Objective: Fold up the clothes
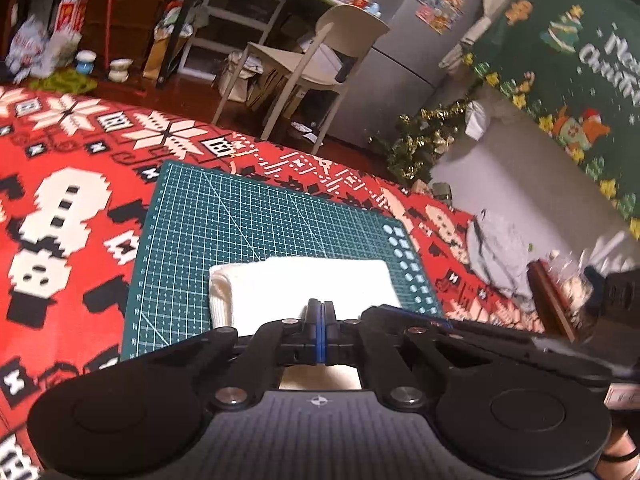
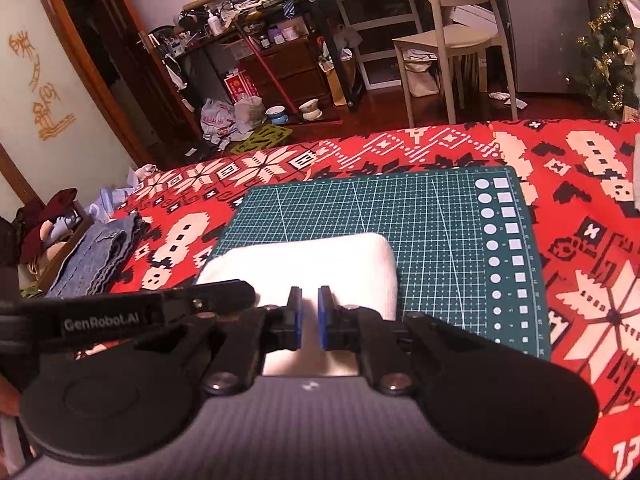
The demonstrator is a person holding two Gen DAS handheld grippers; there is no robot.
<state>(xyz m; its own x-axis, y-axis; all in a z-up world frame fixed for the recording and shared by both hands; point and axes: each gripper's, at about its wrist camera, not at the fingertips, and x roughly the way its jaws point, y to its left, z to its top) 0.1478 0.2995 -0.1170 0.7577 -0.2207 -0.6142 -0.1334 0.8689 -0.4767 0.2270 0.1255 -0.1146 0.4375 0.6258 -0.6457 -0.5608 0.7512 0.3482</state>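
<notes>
You work over a red blanket (image 2: 460, 148) on which a green mat (image 2: 432, 232) lies. A folded white cloth (image 2: 320, 260) rests on the mat's near part. Your left gripper (image 1: 320, 312) is pressed together above the cloth's near edge. Your right gripper (image 2: 310, 300) shows a narrow gap; whether it pinches cloth I cannot tell.

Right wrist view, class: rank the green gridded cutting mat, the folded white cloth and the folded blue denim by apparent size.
1. Green gridded cutting mat
2. Folded white cloth
3. Folded blue denim, though it lies off at the edge, so its rank is less sure.
</notes>
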